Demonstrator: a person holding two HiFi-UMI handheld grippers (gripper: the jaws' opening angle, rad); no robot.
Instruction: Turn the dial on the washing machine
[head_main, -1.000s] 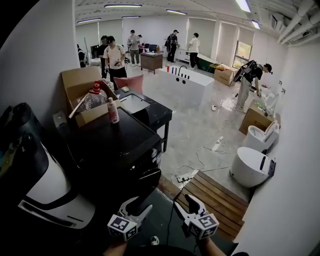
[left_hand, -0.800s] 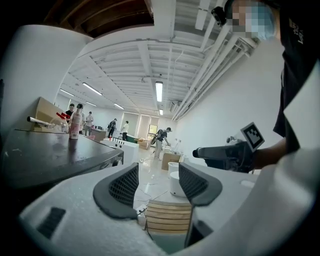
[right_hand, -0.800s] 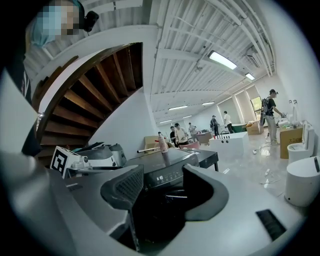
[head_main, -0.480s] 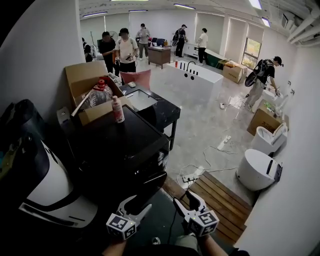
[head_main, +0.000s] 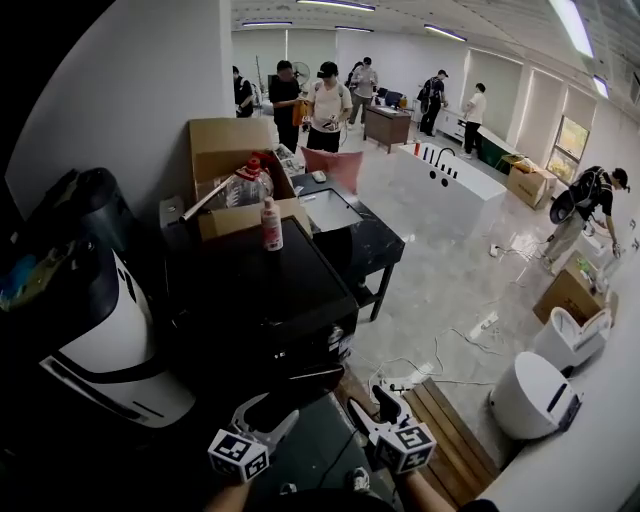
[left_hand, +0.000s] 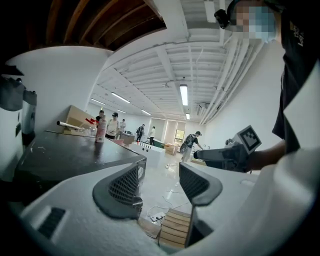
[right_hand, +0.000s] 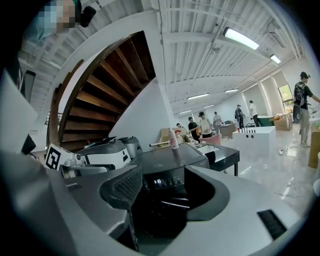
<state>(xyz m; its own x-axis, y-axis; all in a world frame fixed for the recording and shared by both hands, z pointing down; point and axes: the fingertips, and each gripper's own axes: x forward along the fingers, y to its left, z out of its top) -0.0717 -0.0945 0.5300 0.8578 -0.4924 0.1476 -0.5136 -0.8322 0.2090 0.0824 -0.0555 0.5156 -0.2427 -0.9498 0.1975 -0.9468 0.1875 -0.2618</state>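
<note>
**Left gripper**: low in the head view, close in front of the person. The jaws are wide apart and have just been opening. It grips nothing; only floor and the wooden slat platform show past the pads.

**Right gripper**: just beside the left one. The jaws are partly apart and have just been opening, and it holds nothing. Its view lines up on the front of the washing machine. The lit control panel shows in the gap between the pads, apart from them and not touched.

**Washing machine:** black, directly ahead of both grippers.
- The dial cannot be picked out on the dark front in any view.
- To its left stands a white-and-black appliance.
- To its right, near the right wall, is 1 white toilet.

**Machine top:** 1 pink-and-white bottle stands upright near the far edge.
- Behind it is an open cardboard box holding a clear jug with a red cap.
- A black table stands off the machine's far right corner.

**Beyond:** a white bathtub on the glossy floor, and several people standing at the far end of the room.
</note>
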